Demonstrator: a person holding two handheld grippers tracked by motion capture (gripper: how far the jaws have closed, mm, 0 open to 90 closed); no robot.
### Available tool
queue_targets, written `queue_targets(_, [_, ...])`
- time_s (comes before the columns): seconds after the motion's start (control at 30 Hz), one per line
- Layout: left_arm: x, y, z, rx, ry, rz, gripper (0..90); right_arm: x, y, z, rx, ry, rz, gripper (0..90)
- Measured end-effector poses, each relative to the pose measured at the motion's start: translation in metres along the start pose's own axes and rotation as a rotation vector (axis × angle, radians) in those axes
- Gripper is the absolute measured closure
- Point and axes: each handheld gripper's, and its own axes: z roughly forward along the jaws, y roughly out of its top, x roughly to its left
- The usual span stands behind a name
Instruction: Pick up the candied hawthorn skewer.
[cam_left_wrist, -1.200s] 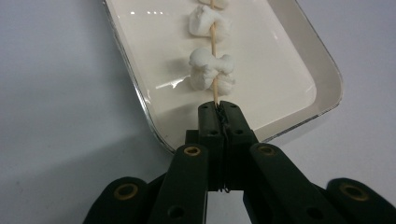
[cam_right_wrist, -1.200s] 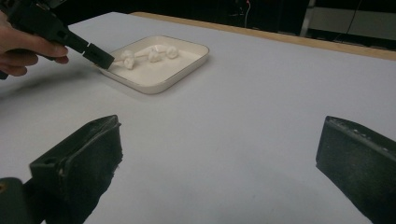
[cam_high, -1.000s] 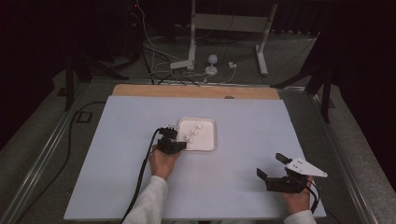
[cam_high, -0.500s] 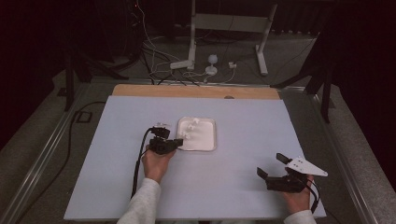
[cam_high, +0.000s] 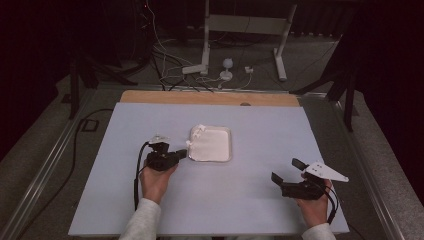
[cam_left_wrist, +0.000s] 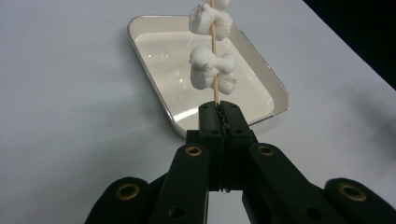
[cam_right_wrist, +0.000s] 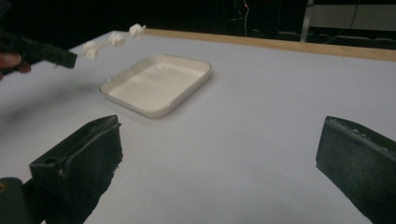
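One thin wooden skewer (cam_left_wrist: 215, 56) threaded with white marshmallow-like pieces — two counted in the left gripper view — is clamped in the left gripper (cam_left_wrist: 218, 114). One shallow white rectangular tray (cam_high: 226, 155) is set beside it on the pale table (cam_high: 250, 200). The right gripper (cam_high: 289, 171) is held agape — nothing gripped.

Dim, dark surroundings; near jaws blurred, perhaps slight glare

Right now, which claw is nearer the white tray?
Left. The left claw hangs beside the white tray's left edge, gripping the skewer; the right claw sits farther off, open.
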Motion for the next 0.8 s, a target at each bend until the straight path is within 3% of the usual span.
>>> queue_targets(0.1, [0.001, -0.001, -0.006, -0.013, -0.003, 0.006, 90.0, 0.001, 0.008, 0.005, -0.007, 0.017, 0.02, 0.0])
queue_targets(0.53, [-0.003, -0.006, -0.018, -0.066, -0.045, 0.019, 90.0, 0.016, 0.048, 0.034, 0.01, 0.044, -0.008, 0.0])
queue_targets(0.8, [-0.005, -0.005, -0.02, -0.08, -0.063, 0.037, 90.0, 0.02, 0.079, 0.059, 0.0, 0.063, 0.019, 0.0])
